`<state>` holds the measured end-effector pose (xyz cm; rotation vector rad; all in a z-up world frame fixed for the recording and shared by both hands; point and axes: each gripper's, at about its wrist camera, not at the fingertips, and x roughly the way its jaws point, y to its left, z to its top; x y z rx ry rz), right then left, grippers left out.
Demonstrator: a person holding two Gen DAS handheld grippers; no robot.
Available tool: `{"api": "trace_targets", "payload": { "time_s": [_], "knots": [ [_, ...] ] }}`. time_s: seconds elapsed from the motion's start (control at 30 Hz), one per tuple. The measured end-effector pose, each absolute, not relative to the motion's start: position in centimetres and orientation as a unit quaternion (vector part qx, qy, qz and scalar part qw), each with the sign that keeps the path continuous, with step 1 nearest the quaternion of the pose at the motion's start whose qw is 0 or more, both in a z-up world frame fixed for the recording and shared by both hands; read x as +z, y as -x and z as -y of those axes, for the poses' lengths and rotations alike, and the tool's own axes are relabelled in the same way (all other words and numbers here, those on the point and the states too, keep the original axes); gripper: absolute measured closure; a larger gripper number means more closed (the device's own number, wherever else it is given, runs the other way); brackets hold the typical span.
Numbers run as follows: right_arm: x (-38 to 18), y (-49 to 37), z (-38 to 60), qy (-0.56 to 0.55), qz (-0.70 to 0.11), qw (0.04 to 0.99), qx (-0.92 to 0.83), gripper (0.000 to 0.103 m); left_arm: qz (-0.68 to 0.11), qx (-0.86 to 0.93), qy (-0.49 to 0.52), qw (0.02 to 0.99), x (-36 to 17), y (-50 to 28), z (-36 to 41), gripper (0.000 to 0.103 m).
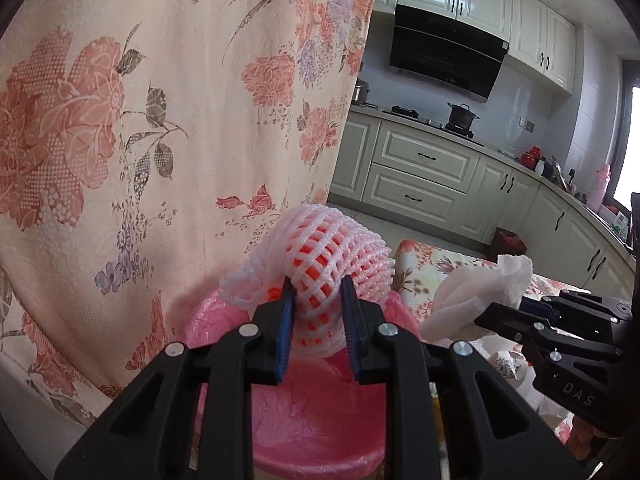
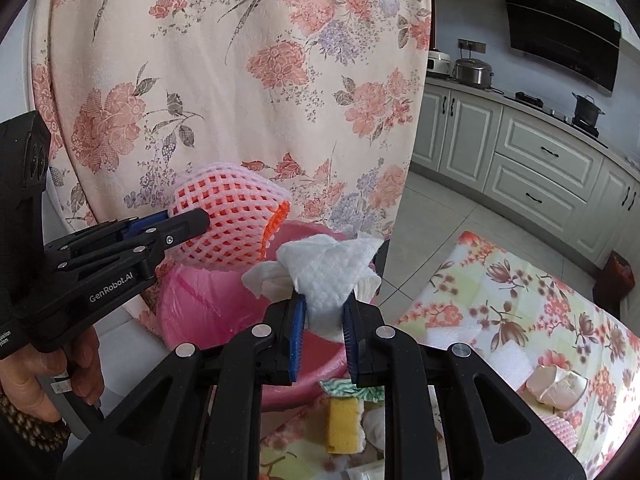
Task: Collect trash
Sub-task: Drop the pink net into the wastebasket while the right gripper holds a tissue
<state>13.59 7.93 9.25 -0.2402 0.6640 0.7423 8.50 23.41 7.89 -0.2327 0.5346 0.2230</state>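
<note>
My left gripper (image 1: 316,312) is shut on a white foam fruit net with an orange inner layer (image 1: 332,256), held just above the pink-lined trash bin (image 1: 312,432). The right wrist view shows that net (image 2: 228,216) and the left gripper (image 2: 192,218) at the left, over the bin's rim (image 2: 188,308). My right gripper (image 2: 322,316) is shut on a crumpled white paper tissue (image 2: 328,272), held beside the bin's right edge. From the left wrist view, the tissue (image 1: 476,296) and right gripper (image 1: 496,316) show at the right.
A floral curtain (image 1: 160,120) hangs right behind the bin. The floral-clothed table (image 2: 520,300) carries a yellow sponge (image 2: 344,424), white foam pieces (image 2: 508,364), broken eggshell (image 2: 560,388) and a pink foam net (image 2: 556,428). Kitchen cabinets (image 1: 420,168) stand beyond.
</note>
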Motion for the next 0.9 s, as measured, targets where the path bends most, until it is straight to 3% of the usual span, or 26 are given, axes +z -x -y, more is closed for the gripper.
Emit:
{"api": "trace_targets", "payload": {
  "time_s": [0.4,0.63,0.67,0.77,0.9],
  "knots": [
    [5.9,-17.2,-12.6,0.136,-0.355,0.853,0.359,0.085,-0.310,0.116,0.146,0.932,6.2,-12.6,-26.2,0.080],
    [4.9,-17.7,-12.9,0.140,-0.363,0.850,0.355,0.081,-0.331,0.118,0.154,0.923,4.9,-13.5,-26.3,0.069],
    [4.8,-17.8,-12.8,0.139,-0.365,0.850,0.354,0.078,-0.330,0.119,0.156,0.923,4.9,-13.6,-26.4,0.059],
    [4.7,-17.9,-12.3,0.135,-0.366,0.851,0.352,0.059,-0.326,0.123,0.158,0.924,5.1,-13.3,-26.3,0.057],
    [4.6,-18.1,-11.4,0.131,-0.366,0.853,0.347,0.059,-0.316,0.122,0.155,0.928,5.6,-12.6,-25.8,0.057]
  ]
}}
